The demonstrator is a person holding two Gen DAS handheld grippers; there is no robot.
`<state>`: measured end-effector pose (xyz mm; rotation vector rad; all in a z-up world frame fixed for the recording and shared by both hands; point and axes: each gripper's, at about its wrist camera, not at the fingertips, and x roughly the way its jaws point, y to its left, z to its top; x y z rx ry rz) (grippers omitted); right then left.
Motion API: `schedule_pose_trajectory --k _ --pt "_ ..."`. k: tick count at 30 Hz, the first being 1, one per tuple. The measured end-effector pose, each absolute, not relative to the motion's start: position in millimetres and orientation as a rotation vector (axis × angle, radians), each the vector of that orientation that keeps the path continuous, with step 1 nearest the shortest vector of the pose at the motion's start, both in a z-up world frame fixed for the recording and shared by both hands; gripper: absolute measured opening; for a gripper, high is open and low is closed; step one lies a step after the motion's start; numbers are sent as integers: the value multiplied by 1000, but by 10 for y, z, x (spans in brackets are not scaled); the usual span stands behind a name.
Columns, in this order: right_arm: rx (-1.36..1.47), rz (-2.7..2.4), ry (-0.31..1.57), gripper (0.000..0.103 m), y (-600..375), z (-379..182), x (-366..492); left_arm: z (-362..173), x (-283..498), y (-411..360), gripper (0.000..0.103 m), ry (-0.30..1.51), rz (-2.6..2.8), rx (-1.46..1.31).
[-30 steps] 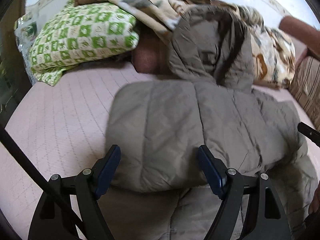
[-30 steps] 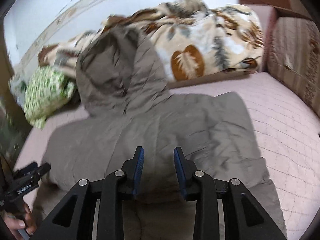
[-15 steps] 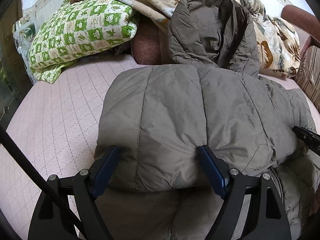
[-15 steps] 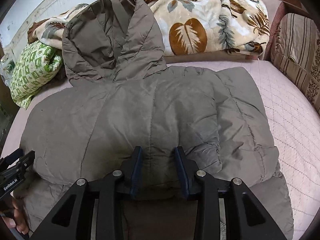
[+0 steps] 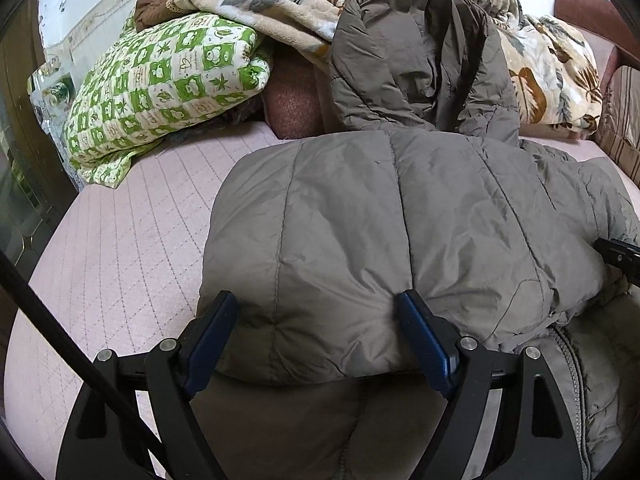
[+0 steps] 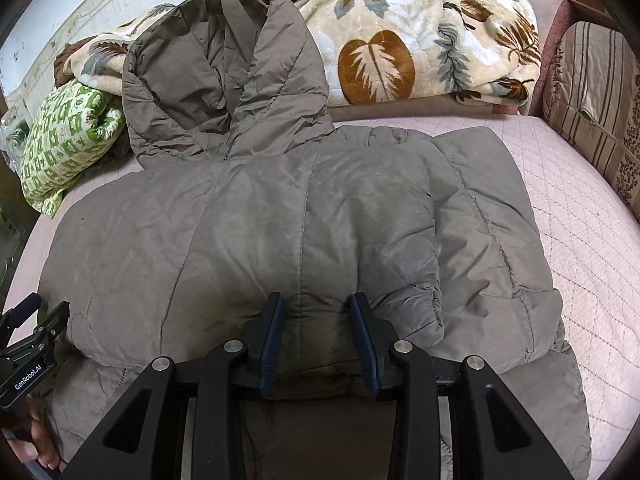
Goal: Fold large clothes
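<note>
- Puffer jacket (image 6: 304, 216): lower half doubled up over the body, centre frame.
- Left gripper (image 5: 316, 322): jaws wide, straddling the fold's thick edge; whether they press it I cannot tell.
- Right gripper (image 6: 318, 320): jaws partly closed, pinching the fold edge.
- Next, likely: let go, then tuck the hood (image 6: 224, 80).

Soft daylight, sharp, fisheye-warped edges

The bed (image 6: 580, 216) wears a pale pink quilted cover stitched in a diamond grid. A grey-brown padded hooded coat (image 6: 280, 224) lies spread across its middle, the lower part folded up over the body. From the coat, a leaf-print blanket (image 6: 420, 40) is heaped at twelve to one o'clock along the far edge, and the coat's hood rests against it. A green-and-white checked pillow (image 5: 160, 80) sits at ten o'clock near the far left corner. A striped brown cushion (image 6: 596, 92) stands at two o'clock by the right edge. Bare pink cover shows at nine and three o'clock.
</note>
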<state>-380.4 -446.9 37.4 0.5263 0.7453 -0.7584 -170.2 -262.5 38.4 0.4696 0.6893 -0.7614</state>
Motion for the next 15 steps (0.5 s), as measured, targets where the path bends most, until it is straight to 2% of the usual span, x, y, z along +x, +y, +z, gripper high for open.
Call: schedule_pose_trajectory --k 15 --pt "524 -759 748 38 -4468 362 -3799 397 -1756 -2646 82 650 -745 507"
